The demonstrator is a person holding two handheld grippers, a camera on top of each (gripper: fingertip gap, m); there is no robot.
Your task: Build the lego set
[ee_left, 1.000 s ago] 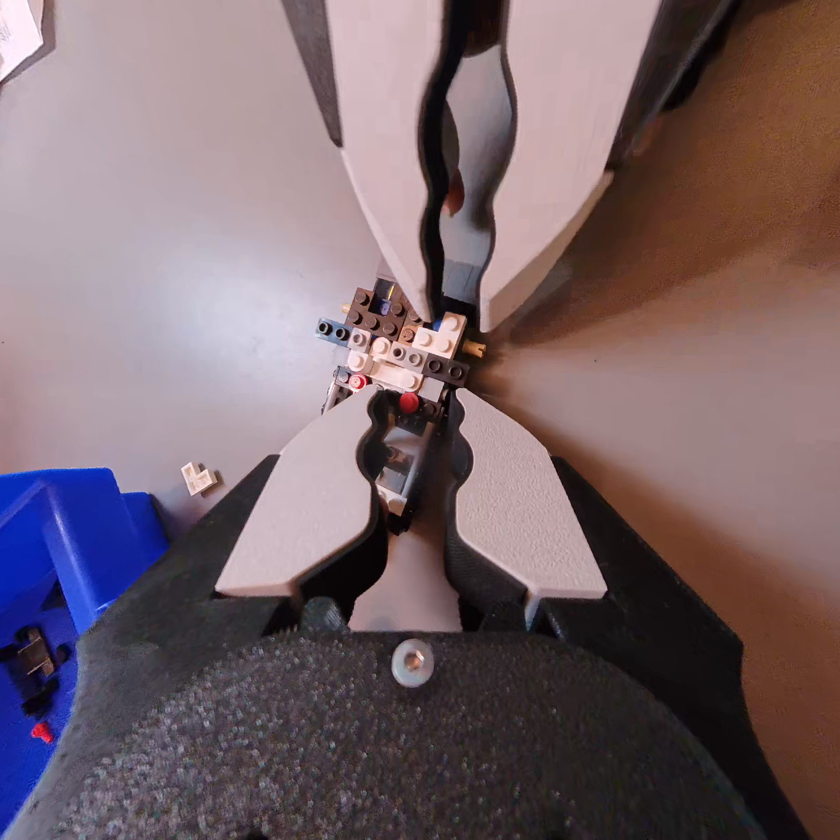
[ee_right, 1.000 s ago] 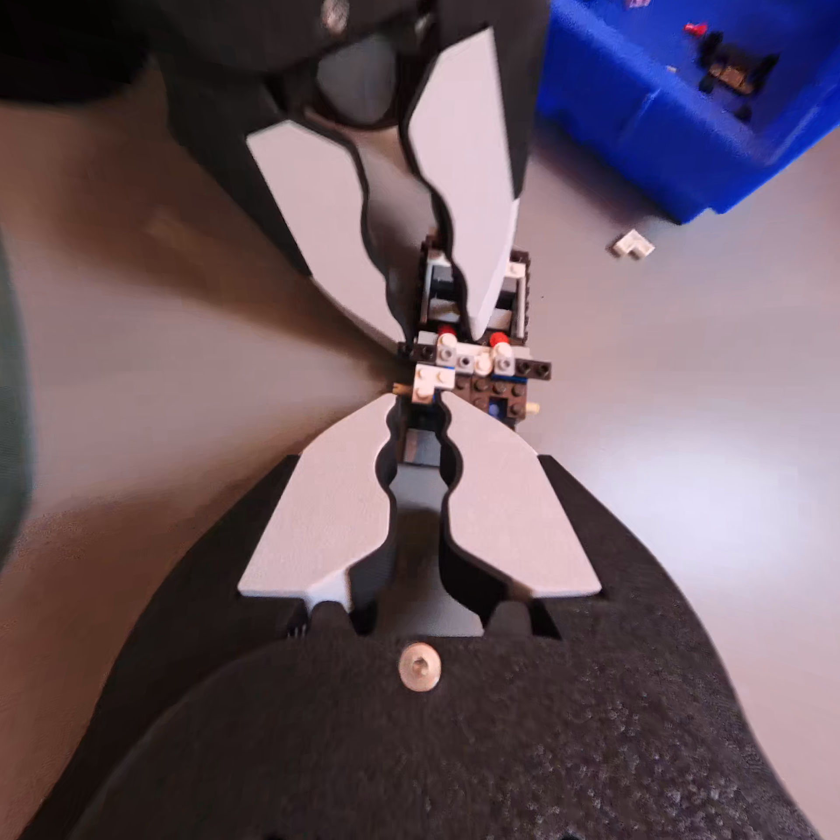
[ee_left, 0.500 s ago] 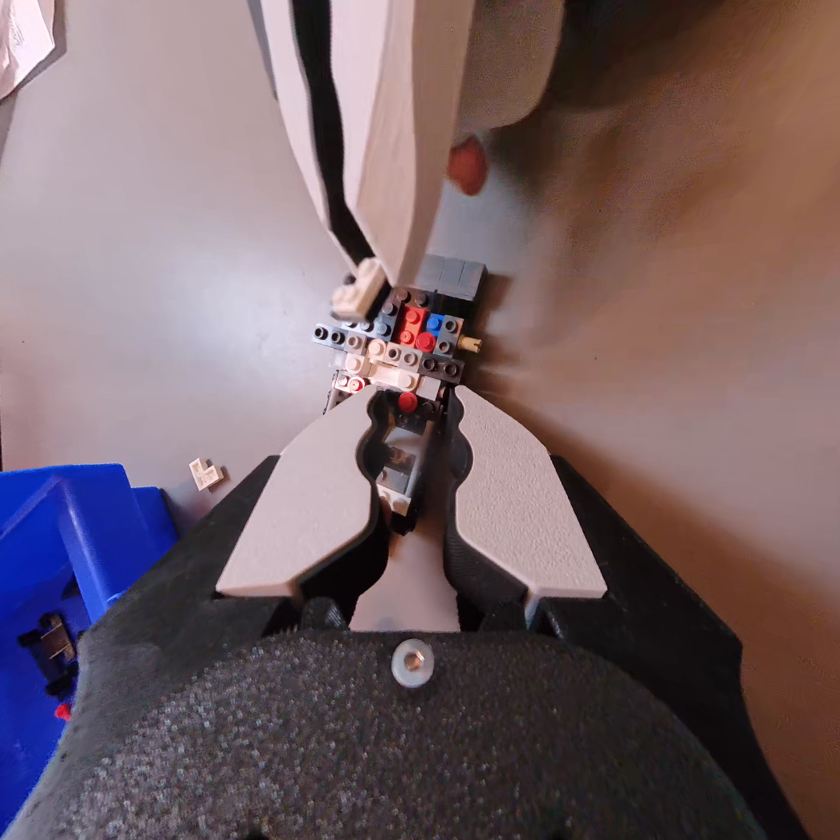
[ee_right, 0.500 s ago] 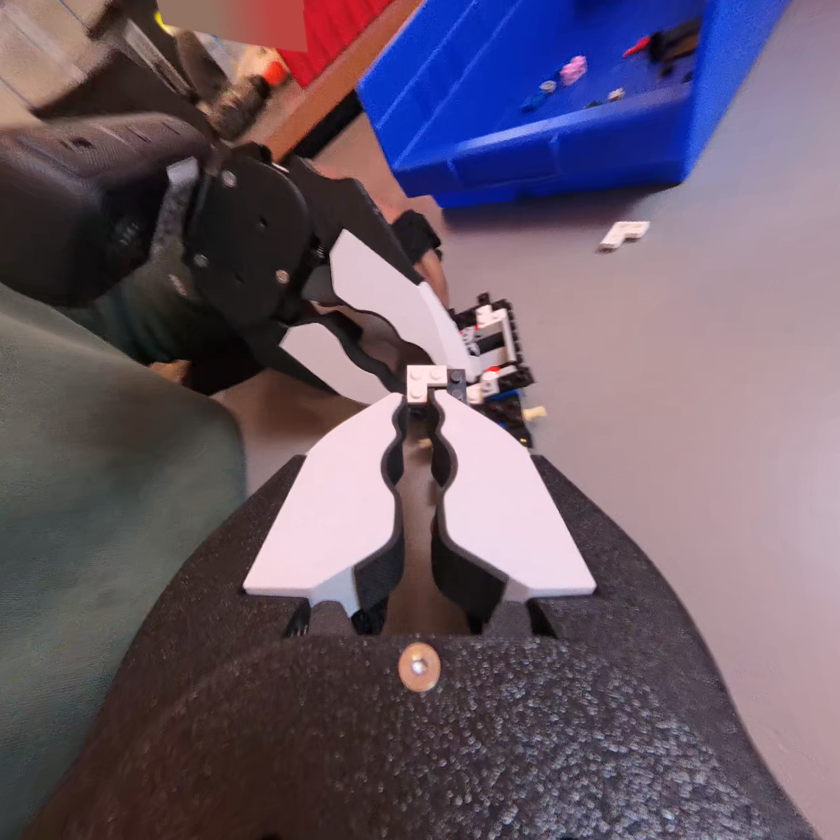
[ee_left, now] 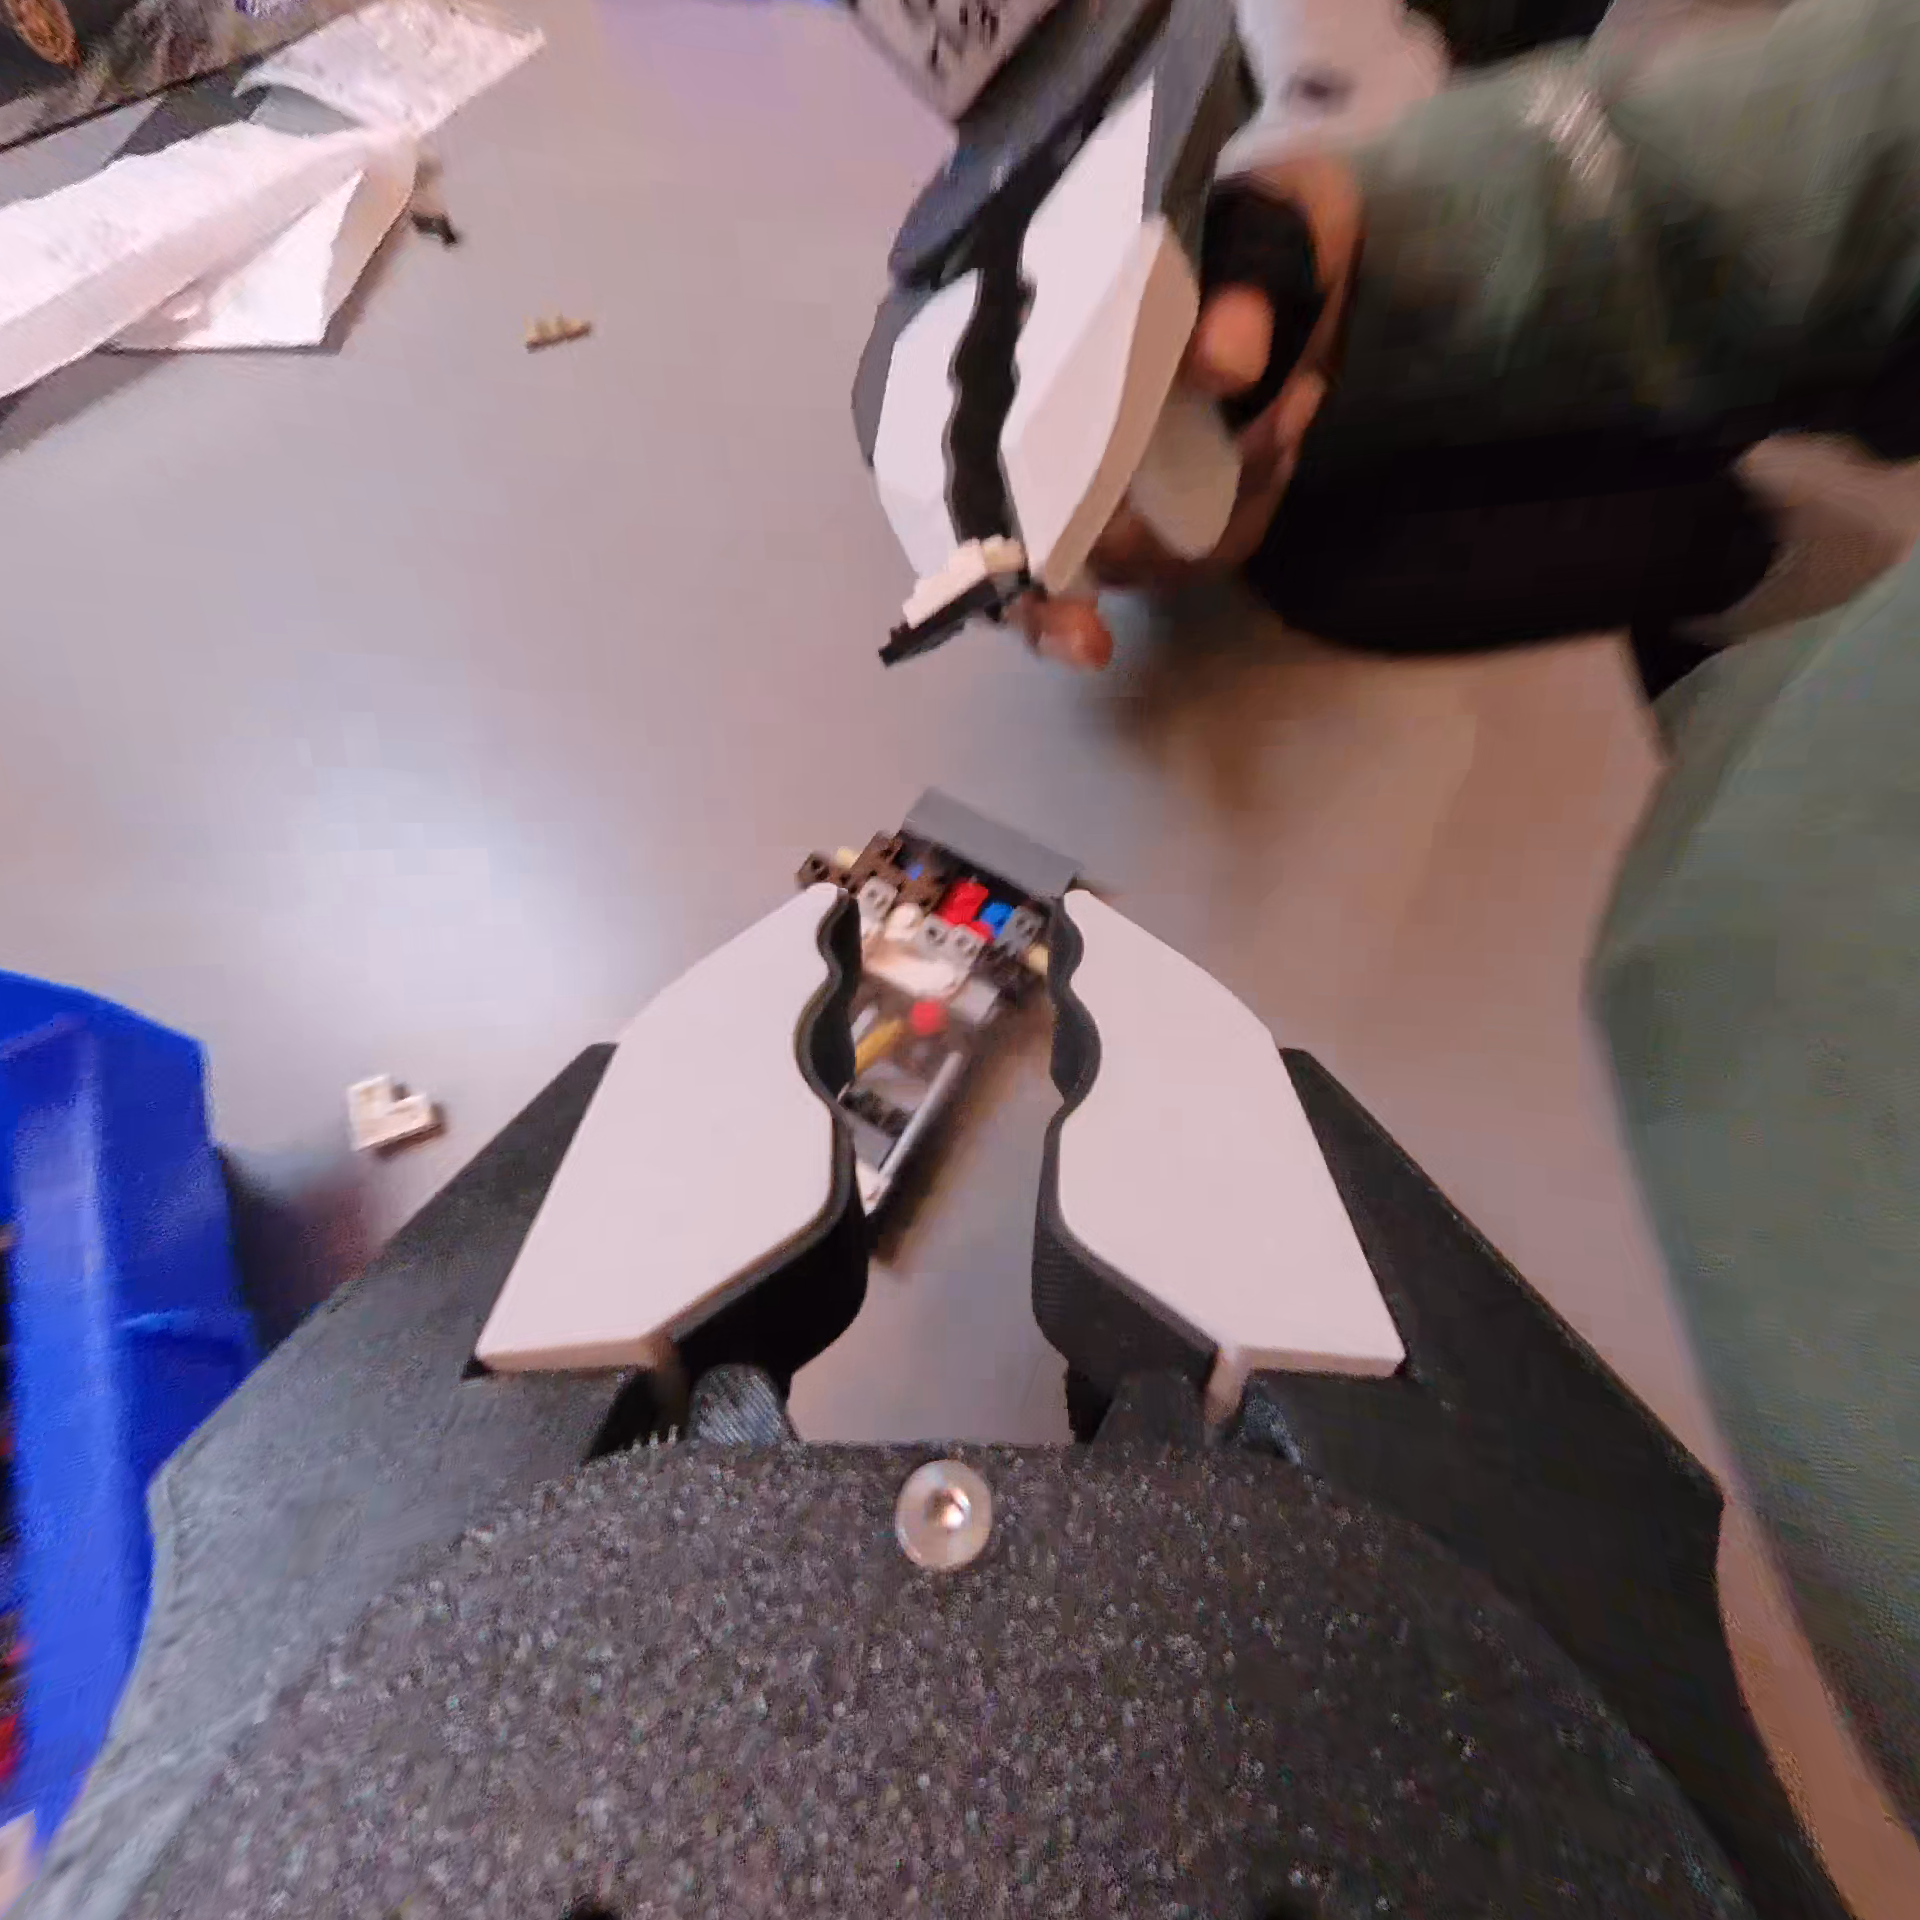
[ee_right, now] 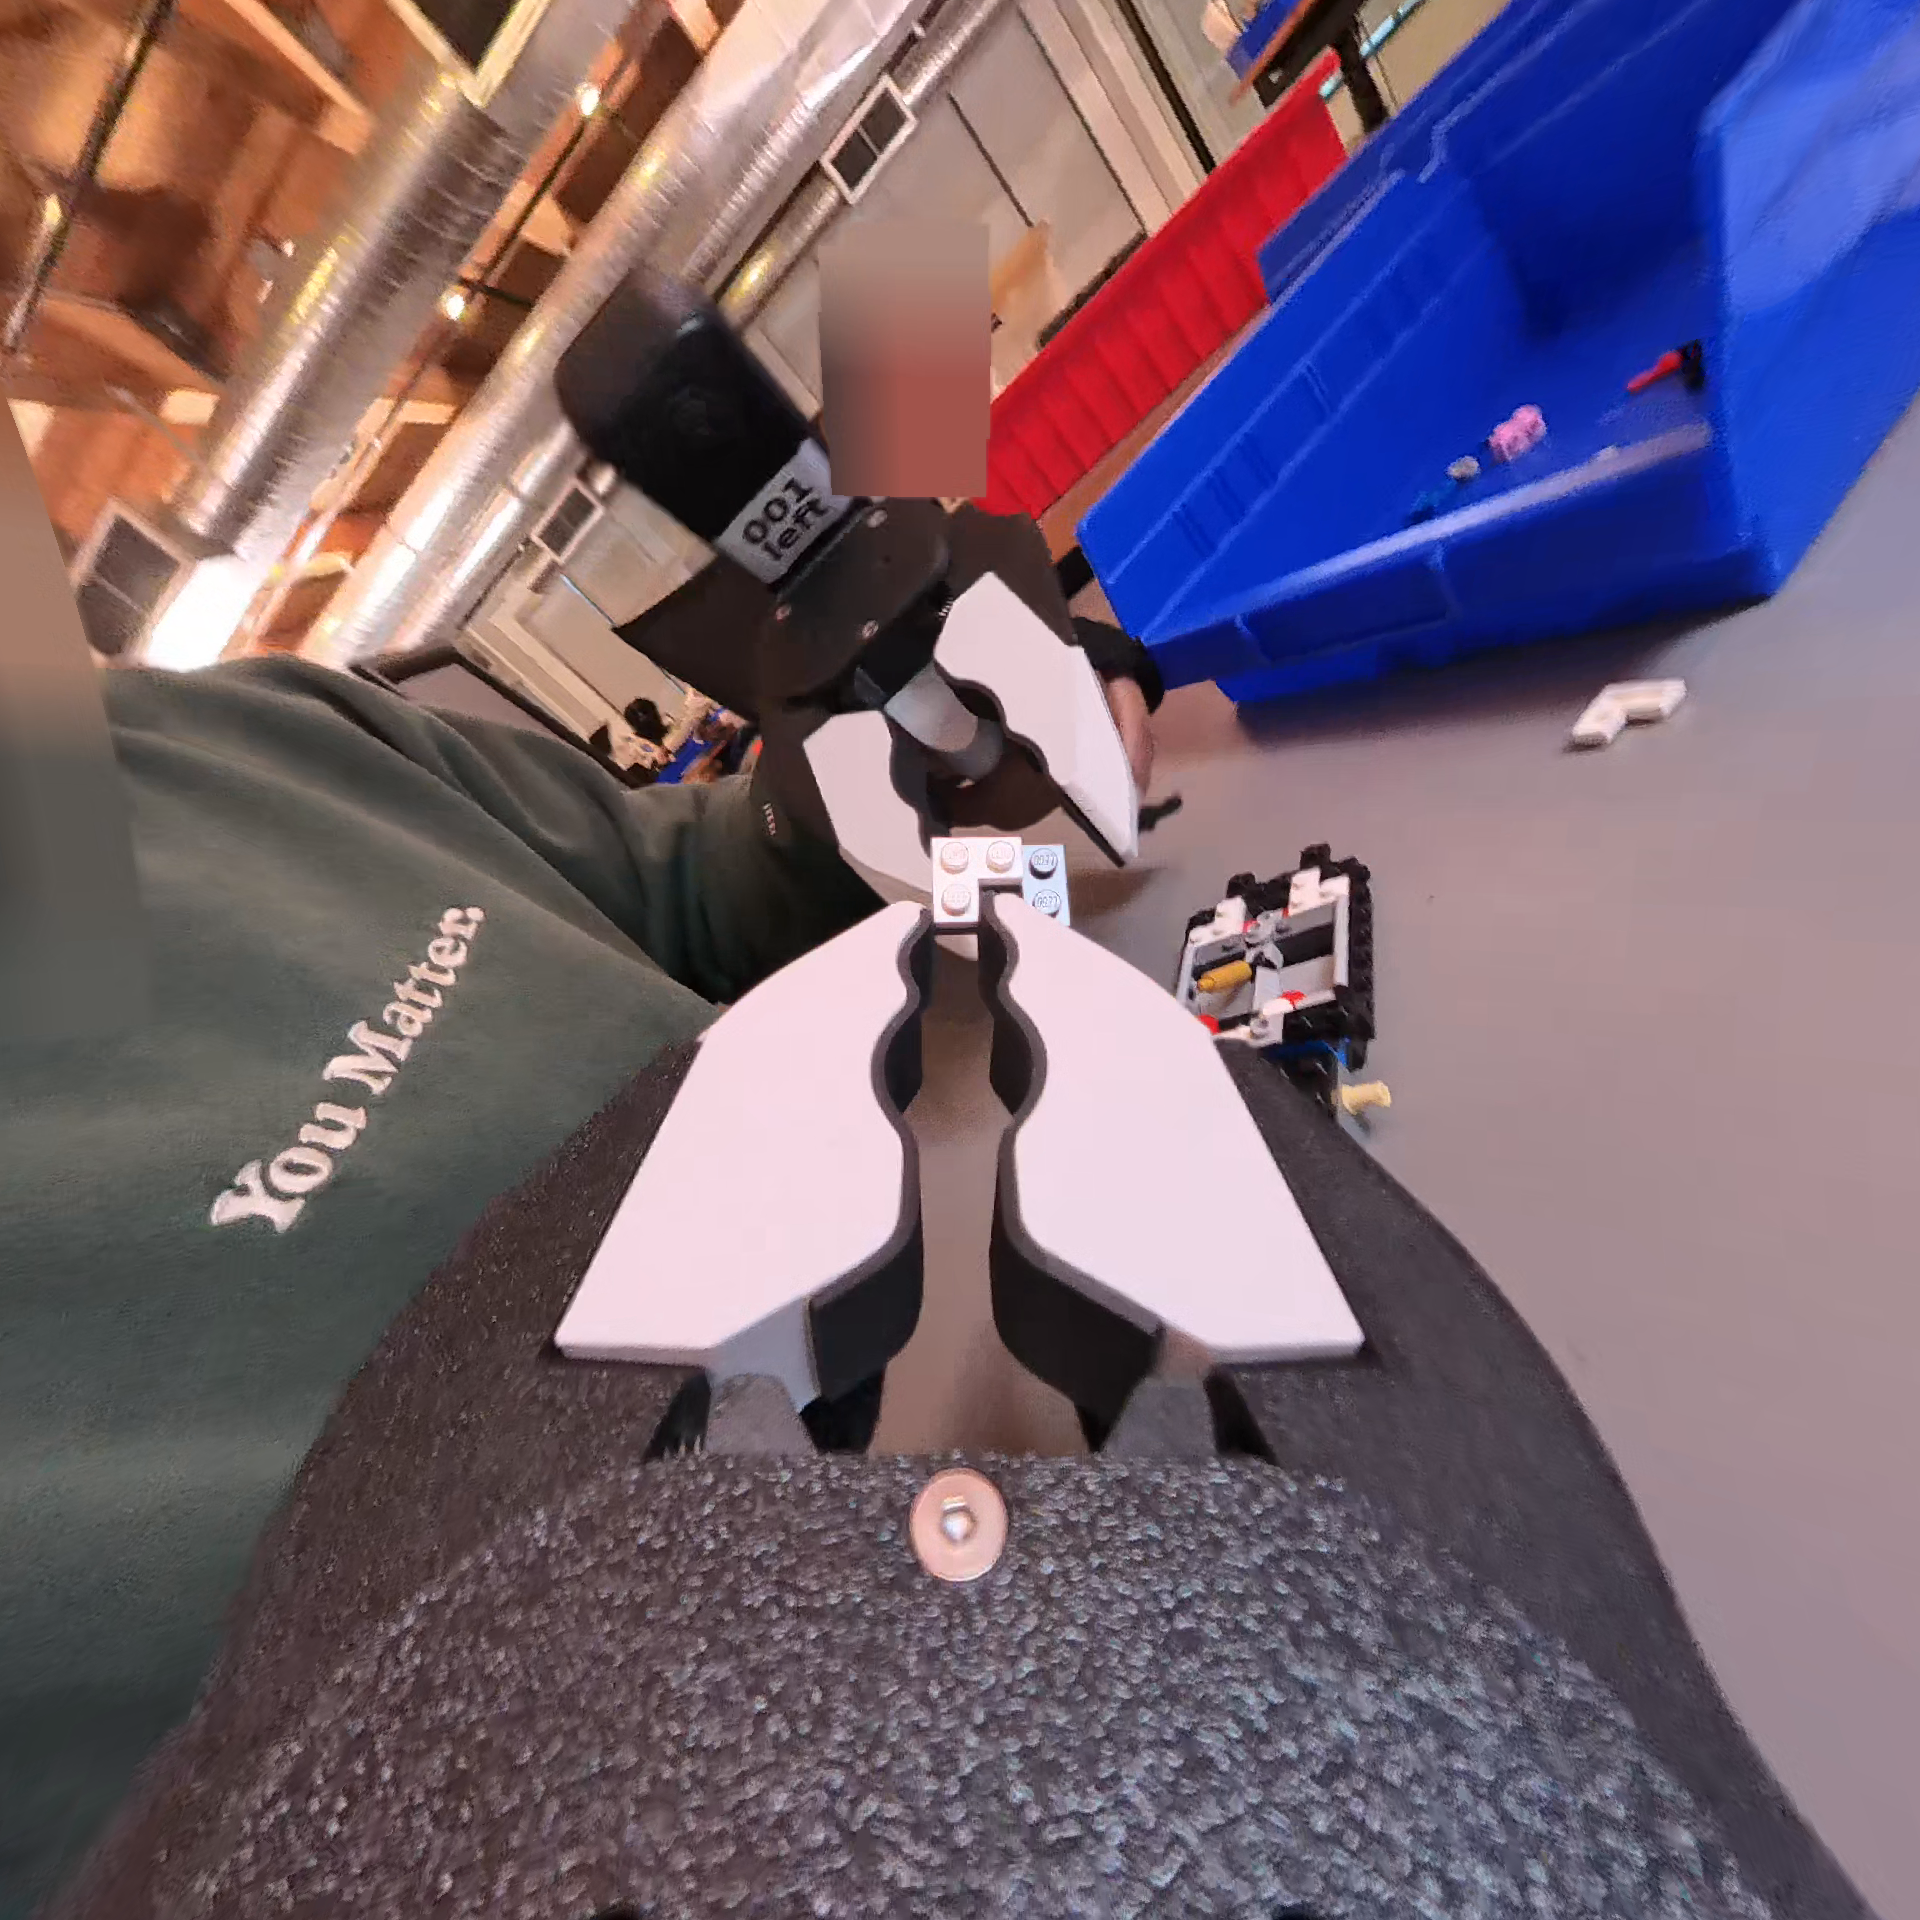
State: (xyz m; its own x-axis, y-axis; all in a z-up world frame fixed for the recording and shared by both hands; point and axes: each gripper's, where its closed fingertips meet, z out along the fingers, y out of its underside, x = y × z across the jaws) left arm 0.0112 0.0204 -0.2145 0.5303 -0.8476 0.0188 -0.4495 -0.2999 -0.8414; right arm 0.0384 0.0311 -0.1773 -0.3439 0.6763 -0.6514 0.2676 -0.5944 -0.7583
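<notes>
- Left wrist view: the left gripper (ee_left: 951, 914) has its jaws set wide about the brick model (ee_left: 940, 971) on the grey tabletop (ee_left: 416, 644); whether they touch it I cannot tell. Beyond the model, well above it, the right gripper (ee_left: 1003, 566) pinches a small white-and-black plate piece (ee_left: 956, 597). A loose white corner brick (ee_left: 393, 1114) lies left of the model, near the blue bin (ee_left: 94, 1247).
- Right wrist view: the jaws are narrow, clamped on the plate piece (ee_right: 987, 878), with the model (ee_right: 1283, 961) lying to their right on the tabletop. My judgement: grip only the plate's edge, firm and level, so it neither twists nor slips.
</notes>
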